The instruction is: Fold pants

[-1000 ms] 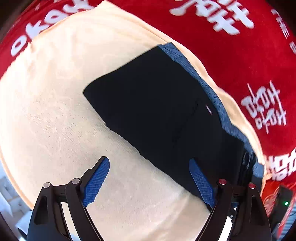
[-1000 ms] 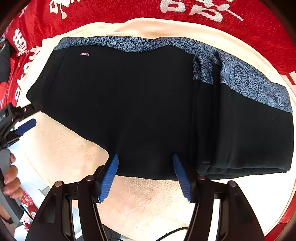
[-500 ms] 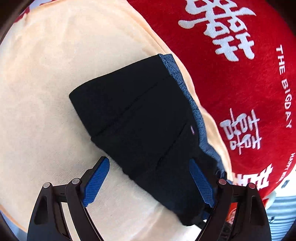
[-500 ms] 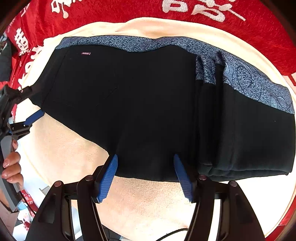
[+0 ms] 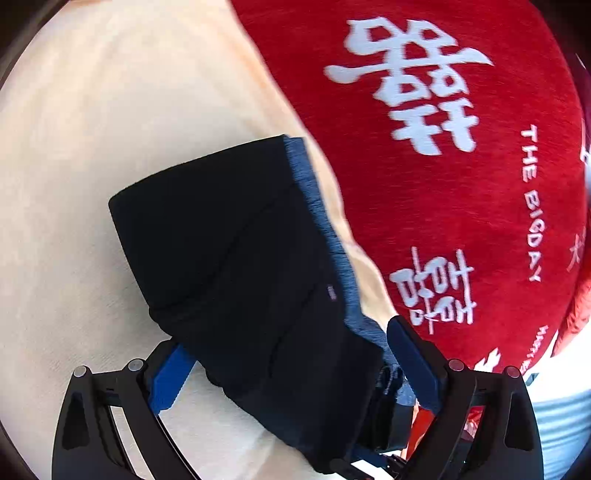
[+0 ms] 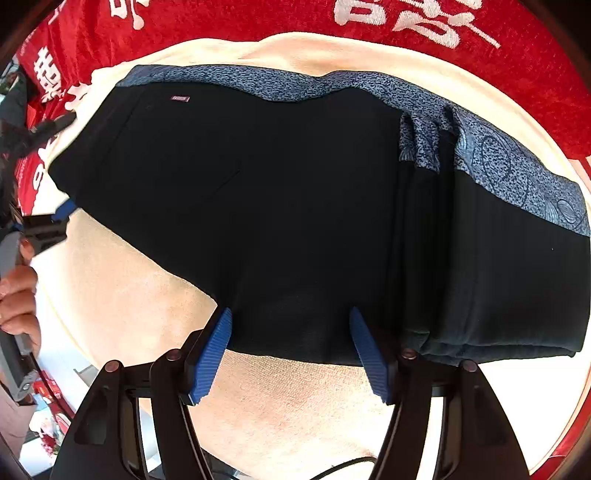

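Black pants [image 6: 280, 206] with a blue patterned waistband [image 6: 369, 92] lie folded on a cream towel [image 6: 122, 295]. They also show in the left wrist view [image 5: 236, 266]. My left gripper [image 5: 291, 365] is open, its blue fingers [image 5: 413, 358] straddling the near end of the folded pants, one on each side. My right gripper [image 6: 291, 347] is open, its blue fingers [image 6: 214, 347] at the near edge of the pants. The left gripper also shows at the far left of the right wrist view [image 6: 44, 221].
The cream towel [image 5: 92, 129] lies on a red cloth with white lettering [image 5: 424, 129]. The person's hand [image 6: 18, 295] holds the left gripper at the left edge. Red cloth [image 6: 240, 22] borders the towel at the back.
My left gripper has moved forward to the end of the pants, which now lies between its fingers. The right gripper has stayed in place, still open.
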Demonstrator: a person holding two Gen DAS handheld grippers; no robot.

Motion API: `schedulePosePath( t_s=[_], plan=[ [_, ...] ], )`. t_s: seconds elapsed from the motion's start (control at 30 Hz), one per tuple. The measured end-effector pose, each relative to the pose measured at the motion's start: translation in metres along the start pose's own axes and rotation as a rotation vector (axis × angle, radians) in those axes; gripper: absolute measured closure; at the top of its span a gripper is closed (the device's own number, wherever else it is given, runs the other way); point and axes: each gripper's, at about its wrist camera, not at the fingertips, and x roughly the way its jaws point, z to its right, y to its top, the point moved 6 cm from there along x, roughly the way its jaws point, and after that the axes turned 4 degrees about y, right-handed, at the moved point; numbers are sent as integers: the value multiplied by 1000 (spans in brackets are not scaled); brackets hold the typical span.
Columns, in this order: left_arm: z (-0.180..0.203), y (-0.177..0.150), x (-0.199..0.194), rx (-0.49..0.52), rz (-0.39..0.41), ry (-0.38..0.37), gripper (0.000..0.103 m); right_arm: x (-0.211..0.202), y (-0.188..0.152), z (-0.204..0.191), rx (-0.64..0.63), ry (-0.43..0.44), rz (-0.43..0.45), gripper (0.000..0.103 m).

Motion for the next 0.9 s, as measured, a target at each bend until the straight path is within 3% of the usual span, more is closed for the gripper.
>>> schedulePosePath(
  t_s=[0.1, 0.2, 0.4, 0.43, 0.5, 0.57, 0.67, 0.8, 0.9],
  plan=[
    [-7, 3, 16, 5, -27, 47, 6, 2, -2, -3, -8, -1, -2, 33],
    [-11, 6, 24, -12, -11, 31, 1, 2, -3, -5, -8, 3, -6, 33],
    [-1, 5, 29, 34, -13, 140, 2, 5, -1, -3, -6, 5, -1, 32],
    [1, 4, 29, 55, -6, 174, 9, 5, -1, -3, -3, 7, 0, 32],
    [4, 2, 28, 126, 9, 260, 32, 5, 0, -2, -2, 14, 4, 32],
    [1, 0, 26, 186, 8, 335, 66, 3, 1, 2, -4, 22, 5, 32],
    [0, -2, 17, 241, 8, 346, 69, -5, 3, 3, 6, 31, 1, 31],
    [40, -18, 11, 502, 78, 447, 69, -35, 23, 8, 34, 75, 54, 31],
    [67, -32, 8, 657, 135, 497, 69, -57, 51, 4, 49, 170, 68, 31]
  ],
)
